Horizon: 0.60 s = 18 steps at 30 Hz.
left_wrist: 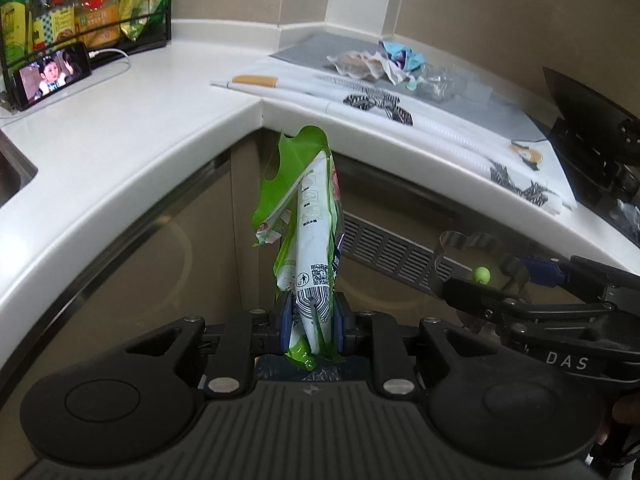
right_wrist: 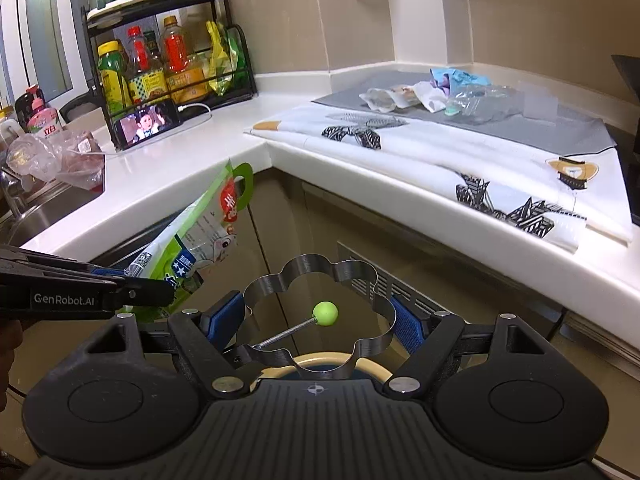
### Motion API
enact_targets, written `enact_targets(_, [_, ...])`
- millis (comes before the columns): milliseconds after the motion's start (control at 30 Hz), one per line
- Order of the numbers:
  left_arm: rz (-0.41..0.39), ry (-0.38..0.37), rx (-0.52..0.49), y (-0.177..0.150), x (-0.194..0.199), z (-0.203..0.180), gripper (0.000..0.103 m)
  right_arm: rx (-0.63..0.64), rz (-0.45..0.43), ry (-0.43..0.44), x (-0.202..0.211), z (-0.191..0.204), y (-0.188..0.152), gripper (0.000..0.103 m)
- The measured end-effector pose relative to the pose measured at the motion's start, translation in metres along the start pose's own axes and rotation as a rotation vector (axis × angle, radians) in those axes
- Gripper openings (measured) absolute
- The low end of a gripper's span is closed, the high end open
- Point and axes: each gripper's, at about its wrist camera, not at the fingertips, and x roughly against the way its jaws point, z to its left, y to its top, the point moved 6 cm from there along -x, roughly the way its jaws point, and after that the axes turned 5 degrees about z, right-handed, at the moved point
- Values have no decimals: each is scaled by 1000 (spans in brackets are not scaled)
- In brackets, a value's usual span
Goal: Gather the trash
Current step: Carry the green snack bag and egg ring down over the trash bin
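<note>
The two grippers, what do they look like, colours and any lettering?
Both are matte black plastic with ribbed tops, round side lobes and silver bolts. The left gripper and right gripper have blue pads. White lettering on the sides reads GenRobot.AI and DAS.

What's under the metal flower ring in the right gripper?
Below the metal flower ring, held in the right gripper, shows the curved cream rim of a round container with a dark inside. The gripper body covers the rest, so its contents cannot be seen.

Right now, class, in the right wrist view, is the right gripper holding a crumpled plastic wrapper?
No: the right gripper is closed on a flower-shaped metal ring with a green-knobbed handle, not a wrapper.
</note>
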Motion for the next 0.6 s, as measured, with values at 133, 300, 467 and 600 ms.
enact_targets(133, [7, 13, -16, -4, -5, -3, 22, -1, 13, 1, -3, -1, -4, 81])
enact_targets(300, [23, 8, -16, -6, -9, -5, 22, -4, 26, 2, -6, -3, -5, 81])
enact_targets(467, [28, 9, -14, -5, -11, -4, 22, -3, 34, 4, -9, -4, -5, 81])
enact_targets(600, [36, 8, -11, -6, -14, -6, 22, -6, 41, 2, -11, -4, -5, 81])
